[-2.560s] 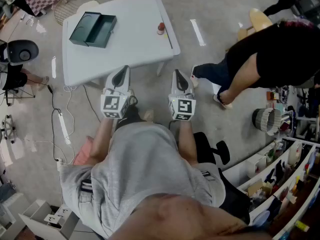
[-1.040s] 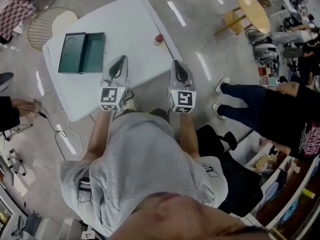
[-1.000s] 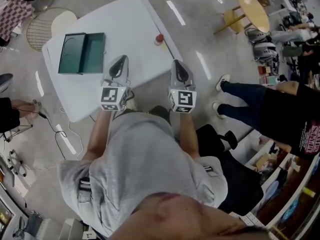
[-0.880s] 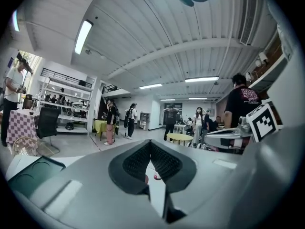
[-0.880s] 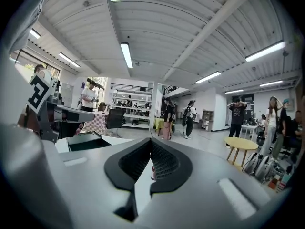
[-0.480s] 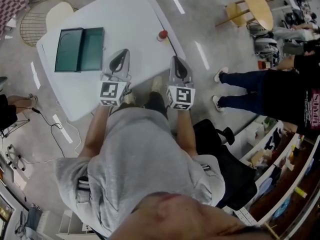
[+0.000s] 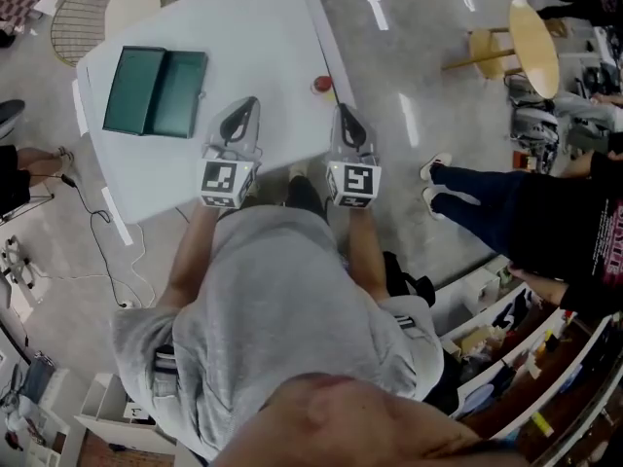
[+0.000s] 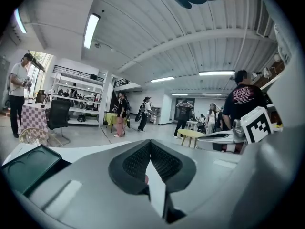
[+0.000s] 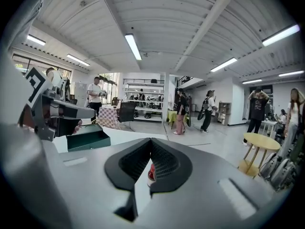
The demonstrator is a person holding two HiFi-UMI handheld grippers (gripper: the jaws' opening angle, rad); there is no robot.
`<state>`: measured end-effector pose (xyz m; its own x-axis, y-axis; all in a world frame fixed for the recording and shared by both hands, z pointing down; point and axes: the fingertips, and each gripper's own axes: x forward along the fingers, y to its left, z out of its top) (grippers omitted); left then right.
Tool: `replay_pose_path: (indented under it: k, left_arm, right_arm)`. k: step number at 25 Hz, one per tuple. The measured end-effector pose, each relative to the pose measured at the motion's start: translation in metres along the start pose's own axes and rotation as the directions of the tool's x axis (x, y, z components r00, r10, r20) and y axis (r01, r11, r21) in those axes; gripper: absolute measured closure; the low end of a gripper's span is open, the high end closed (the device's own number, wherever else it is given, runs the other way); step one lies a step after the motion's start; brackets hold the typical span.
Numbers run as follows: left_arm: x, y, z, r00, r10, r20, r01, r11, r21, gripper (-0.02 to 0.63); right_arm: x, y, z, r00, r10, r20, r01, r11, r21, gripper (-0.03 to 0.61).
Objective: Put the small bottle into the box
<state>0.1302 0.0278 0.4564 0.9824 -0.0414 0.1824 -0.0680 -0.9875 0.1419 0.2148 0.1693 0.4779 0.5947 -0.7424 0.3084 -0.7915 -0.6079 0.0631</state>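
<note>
- Left gripper (image 7: 247, 105): smooth grey moulded shell with dark, finely ribbed fingers (image 8: 133, 161) pressed together at the tips, pinching nothing; hovers over the near edge of the bench (image 7: 263, 27).
- Right gripper (image 7: 343, 112): same grey shell and ribbed fingers, shut tight and empty; hangs at the bench's near right corner, with a black-and-white marker cube (image 7: 352, 185) at its rear.
- Box (image 7: 156, 78): dark green, rectangular and sharp-edged; lies open on the left part of the bench, its two halves flat side by side.
- Small bottle (image 7: 322, 84): tiny, with a pale body under a round red cap; stands upright on the bench close to its right edge, just ahead of the right gripper and well apart from the box.
- Bench: white, matte and rectangular, with rounded corners.
- Floor (image 7: 419, 56): grey and polished, streaked with light reflections.
- Room: a large open hall under a white ribbed ceiling (image 9: 190, 23) with strip lights (image 9: 133, 46); shelving (image 9: 143, 101) at the back, a round wooden table (image 7: 533, 32) off to the right, and people (image 9: 181, 109) standing about.
</note>
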Motion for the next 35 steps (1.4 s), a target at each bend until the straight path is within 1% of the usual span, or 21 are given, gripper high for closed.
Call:
replay_pose_path:
  k: [5, 8, 10, 14, 18, 22, 23, 24, 25, 26, 29, 32, 35]
  left_arm:
    - [0.013, 0.002, -0.011, 0.997, 0.067, -0.030, -0.067, 0.997, -0.022, 0.603]
    - [0.017, 0.010, -0.020, 0.993, 0.108, -0.052, -0.110, 0.993, -0.036, 0.603]
    - [0.028, 0.011, -0.026, 0.990, 0.129, -0.065, -0.132, 0.990, -0.043, 0.603]
    - [0.051, 0.008, -0.036, 0.983, 0.161, -0.084, -0.165, 0.985, -0.049, 0.603]
    - [0.053, 0.020, -0.050, 0.973, 0.205, -0.109, -0.213, 0.975, -0.066, 0.603]
    - [0.054, 0.027, -0.061, 0.964, 0.235, -0.126, -0.245, 0.966, -0.078, 0.603]
    - [0.054, 0.029, -0.062, 0.962, 0.239, -0.128, -0.251, 0.965, -0.081, 0.603]
    - [0.054, 0.030, -0.064, 0.961, 0.244, -0.131, -0.256, 0.963, -0.082, 0.603]
    - [0.054, 0.032, -0.067, 0.959, 0.249, -0.133, -0.261, 0.962, -0.084, 0.603]
    - [0.054, 0.034, -0.069, 0.957, 0.255, -0.135, -0.268, 0.960, -0.085, 0.603]
    - [0.052, 0.038, -0.075, 0.951, 0.275, -0.142, -0.289, 0.953, -0.092, 0.603]
    - [0.051, 0.041, -0.078, 0.946, 0.290, -0.147, -0.305, 0.947, -0.096, 0.603]
    - [0.051, 0.044, -0.081, 0.941, 0.300, -0.156, -0.316, 0.944, -0.097, 0.603]
  right_arm:
    - [0.026, -0.011, -0.012, 0.996, 0.079, -0.039, -0.079, 0.997, -0.003, 0.575]
    - [0.042, -0.007, -0.024, 0.989, 0.131, -0.074, -0.132, 0.991, 0.001, 0.575]
    - [0.053, -0.012, -0.033, 0.983, 0.159, -0.095, -0.159, 0.987, 0.002, 0.575]
    - [0.073, -0.029, -0.047, 0.974, 0.196, -0.115, -0.197, 0.980, 0.003, 0.575]
    - [0.090, -0.026, -0.063, 0.962, 0.230, -0.148, -0.231, 0.973, 0.010, 0.575]
    - [0.103, -0.025, -0.071, 0.959, 0.245, -0.146, -0.244, 0.970, 0.022, 0.573]
    - [0.106, -0.023, -0.074, 0.956, 0.255, -0.148, -0.254, 0.967, 0.026, 0.523]
    - [0.110, -0.020, -0.077, 0.951, 0.269, -0.154, -0.268, 0.963, 0.030, 0.437]
    - [0.113, -0.017, -0.082, 0.945, 0.283, -0.163, -0.281, 0.959, 0.034, 0.411]
    - [0.116, -0.015, -0.087, 0.941, 0.291, -0.173, -0.289, 0.957, 0.037, 0.406]
    - [0.123, -0.013, -0.099, 0.934, 0.298, -0.197, -0.296, 0.954, 0.042, 0.357]
    - [0.127, -0.012, -0.105, 0.928, 0.309, -0.206, -0.308, 0.951, 0.038, 0.339]
    - [0.132, -0.009, -0.108, 0.924, 0.323, -0.205, -0.323, 0.946, 0.037, 0.339]
